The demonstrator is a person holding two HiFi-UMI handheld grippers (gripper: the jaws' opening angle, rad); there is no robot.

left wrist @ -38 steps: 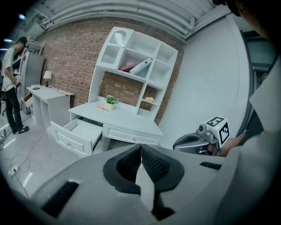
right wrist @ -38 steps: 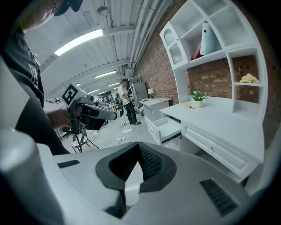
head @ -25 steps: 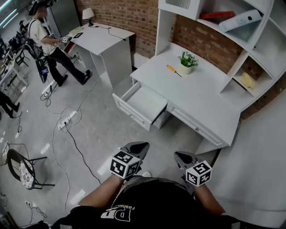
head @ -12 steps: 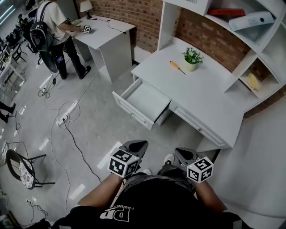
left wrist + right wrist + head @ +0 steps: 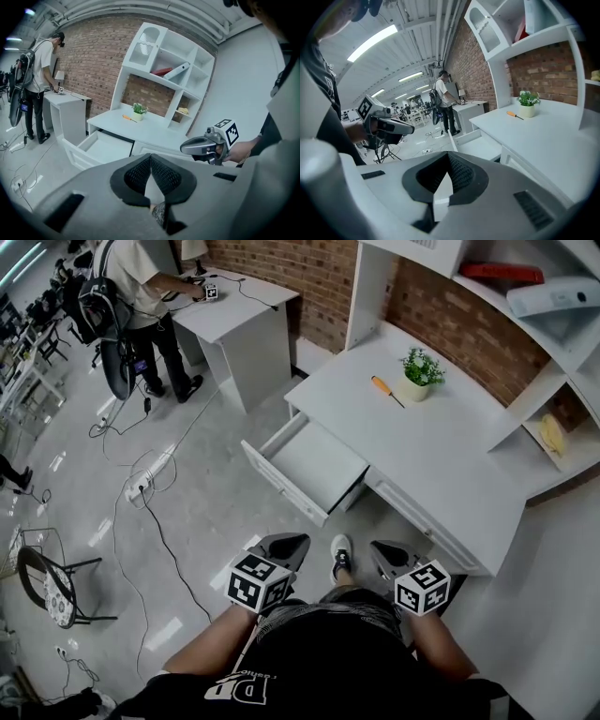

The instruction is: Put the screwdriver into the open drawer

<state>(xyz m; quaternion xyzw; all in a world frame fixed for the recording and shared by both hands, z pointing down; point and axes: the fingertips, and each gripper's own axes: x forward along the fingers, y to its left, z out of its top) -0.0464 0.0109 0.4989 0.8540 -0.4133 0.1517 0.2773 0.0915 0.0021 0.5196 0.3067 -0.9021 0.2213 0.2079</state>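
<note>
An orange-handled screwdriver [image 5: 384, 388] lies on the white desk [image 5: 450, 465] beside a small potted plant [image 5: 419, 374]. Under the desk's left end the drawer [image 5: 314, 465] is pulled out and holds nothing. My left gripper [image 5: 286, 547] and right gripper [image 5: 384, 554] are held low in front of my body, well short of the desk, both shut with nothing between the jaws. The left gripper view shows the screwdriver [image 5: 126, 117] and drawer [image 5: 105, 145] far ahead. The right gripper view shows the screwdriver [image 5: 514, 114] by the plant and the drawer [image 5: 480, 145].
A person with a backpack [image 5: 141, 277] stands at a second white desk [image 5: 234, 310] at the back left. Cables and a power strip [image 5: 141, 486] lie on the floor, with a chair [image 5: 47, 587] at the left. Shelves [image 5: 553, 352] rise over the desk.
The desk and drawer have come nearer in the head view as I step toward them. A shoe now shows between the grippers. The person at the back has moved up to the far desk.
</note>
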